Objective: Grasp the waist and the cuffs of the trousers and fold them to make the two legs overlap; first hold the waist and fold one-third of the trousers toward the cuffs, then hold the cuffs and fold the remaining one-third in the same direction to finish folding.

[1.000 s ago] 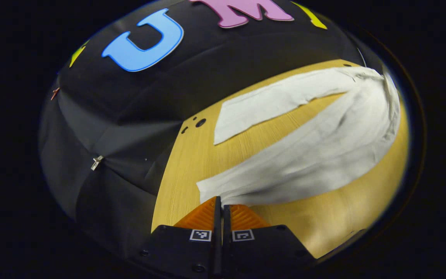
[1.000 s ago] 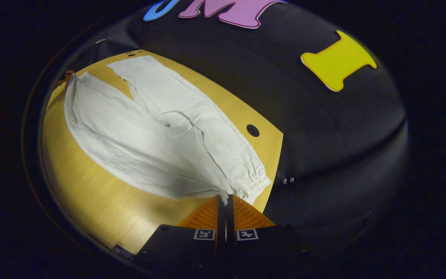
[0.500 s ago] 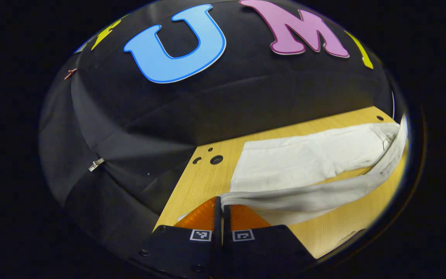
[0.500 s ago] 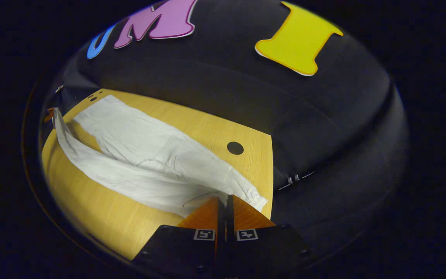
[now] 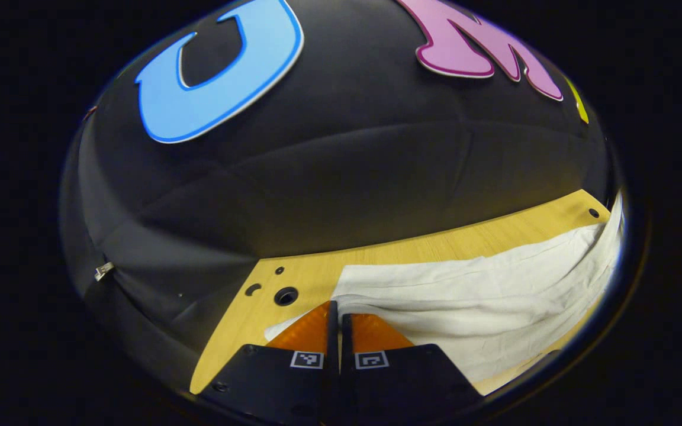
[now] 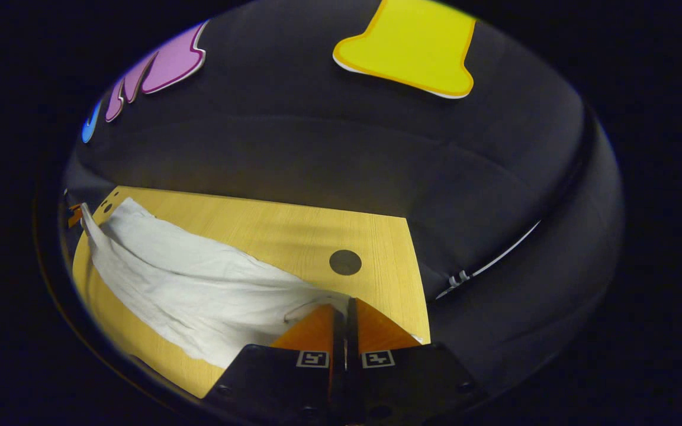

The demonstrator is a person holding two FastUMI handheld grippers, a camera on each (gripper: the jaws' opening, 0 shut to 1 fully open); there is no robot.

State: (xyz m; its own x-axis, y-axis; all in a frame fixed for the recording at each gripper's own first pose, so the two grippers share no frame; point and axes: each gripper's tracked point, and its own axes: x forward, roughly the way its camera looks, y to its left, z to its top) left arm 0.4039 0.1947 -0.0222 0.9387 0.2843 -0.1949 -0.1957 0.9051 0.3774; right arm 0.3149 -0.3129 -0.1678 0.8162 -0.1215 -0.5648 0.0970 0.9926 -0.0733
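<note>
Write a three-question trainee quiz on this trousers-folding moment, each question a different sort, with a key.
1. True or false: the left tongs are shut on the white trousers.
2. Multiple choice: the trousers lie on a) a wooden table, b) a tiled floor, c) a bed.
3. Fill in: beside the right tongs, the tabletop has a round ____.

Key: 1 true; 2 a; 3 hole.
</note>
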